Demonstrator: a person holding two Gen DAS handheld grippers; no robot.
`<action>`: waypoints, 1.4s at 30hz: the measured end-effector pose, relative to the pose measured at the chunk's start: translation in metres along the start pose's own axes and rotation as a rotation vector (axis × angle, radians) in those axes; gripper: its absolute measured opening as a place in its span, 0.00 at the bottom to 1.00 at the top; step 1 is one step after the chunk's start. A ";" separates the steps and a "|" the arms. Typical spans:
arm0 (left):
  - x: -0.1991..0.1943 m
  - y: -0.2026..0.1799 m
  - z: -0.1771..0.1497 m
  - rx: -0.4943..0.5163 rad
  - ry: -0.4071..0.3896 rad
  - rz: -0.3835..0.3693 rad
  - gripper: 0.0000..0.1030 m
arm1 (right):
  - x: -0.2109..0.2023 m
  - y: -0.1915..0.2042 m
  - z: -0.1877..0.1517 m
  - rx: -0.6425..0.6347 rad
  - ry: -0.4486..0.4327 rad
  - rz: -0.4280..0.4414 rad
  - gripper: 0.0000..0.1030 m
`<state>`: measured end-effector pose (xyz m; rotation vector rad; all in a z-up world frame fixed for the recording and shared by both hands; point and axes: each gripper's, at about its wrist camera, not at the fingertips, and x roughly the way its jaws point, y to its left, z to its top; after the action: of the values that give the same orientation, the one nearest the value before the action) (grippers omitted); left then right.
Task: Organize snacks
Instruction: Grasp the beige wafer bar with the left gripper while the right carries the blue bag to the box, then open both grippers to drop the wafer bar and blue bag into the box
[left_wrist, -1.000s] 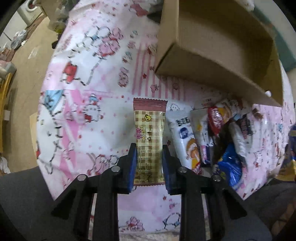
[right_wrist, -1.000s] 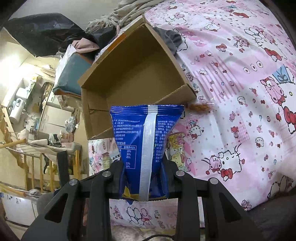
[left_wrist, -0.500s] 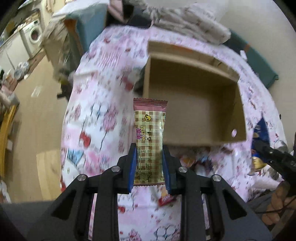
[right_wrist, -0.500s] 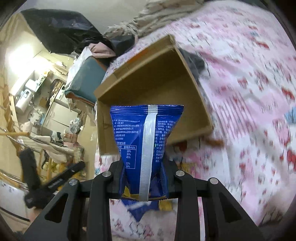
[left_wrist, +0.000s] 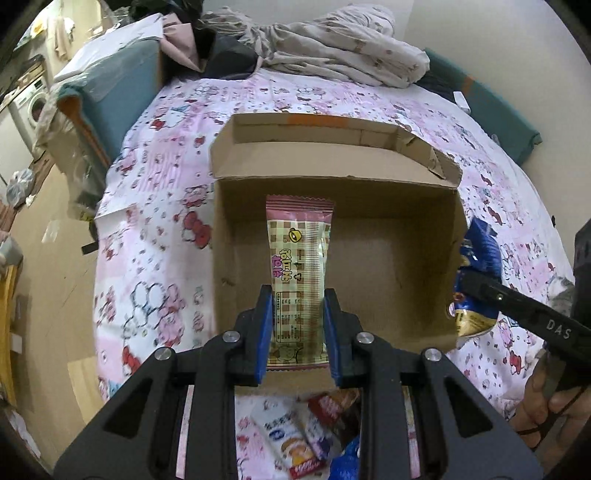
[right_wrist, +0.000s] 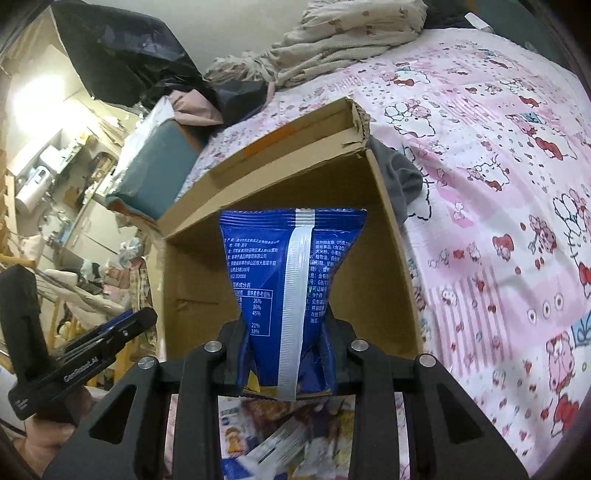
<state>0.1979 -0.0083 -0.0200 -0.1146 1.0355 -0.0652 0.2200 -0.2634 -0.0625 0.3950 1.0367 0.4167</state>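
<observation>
My left gripper (left_wrist: 298, 332) is shut on a long checked snack bar (left_wrist: 298, 266) with a pink end, held over the open cardboard box (left_wrist: 388, 258) on the bed. My right gripper (right_wrist: 286, 354) is shut on a blue snack bag (right_wrist: 288, 273) with a silver seam, also above the box (right_wrist: 369, 266). In the left wrist view the right gripper (left_wrist: 476, 284) and its blue bag (left_wrist: 480, 254) show at the box's right wall. In the right wrist view the left gripper (right_wrist: 144, 317) shows at the left. The box floor looks bare.
Several loose snack packets (left_wrist: 295, 439) lie on the pink cartoon bedsheet (left_wrist: 155, 236) just in front of the box. Bundled blankets (left_wrist: 332, 48) and a teal cushion (left_wrist: 110, 92) sit at the bed's far end. A hand (left_wrist: 546, 402) grips the right tool.
Both grippers lifted their snacks off the sheet and moved forward; the box, earlier ahead, now lies directly under the bar and the bag. The snack pile has slipped behind the fingers.
</observation>
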 end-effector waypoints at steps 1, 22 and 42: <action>0.005 -0.001 0.001 0.003 0.002 -0.002 0.21 | 0.004 -0.001 0.002 -0.005 0.003 -0.008 0.31; 0.048 0.000 -0.008 0.003 0.037 -0.039 0.22 | 0.033 -0.001 -0.005 -0.025 0.057 -0.047 0.34; 0.032 -0.003 -0.009 -0.002 -0.027 0.047 0.76 | 0.022 0.000 0.003 -0.003 -0.001 -0.041 0.72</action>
<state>0.2063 -0.0152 -0.0519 -0.0925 1.0106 -0.0198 0.2322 -0.2519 -0.0777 0.3701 1.0415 0.3810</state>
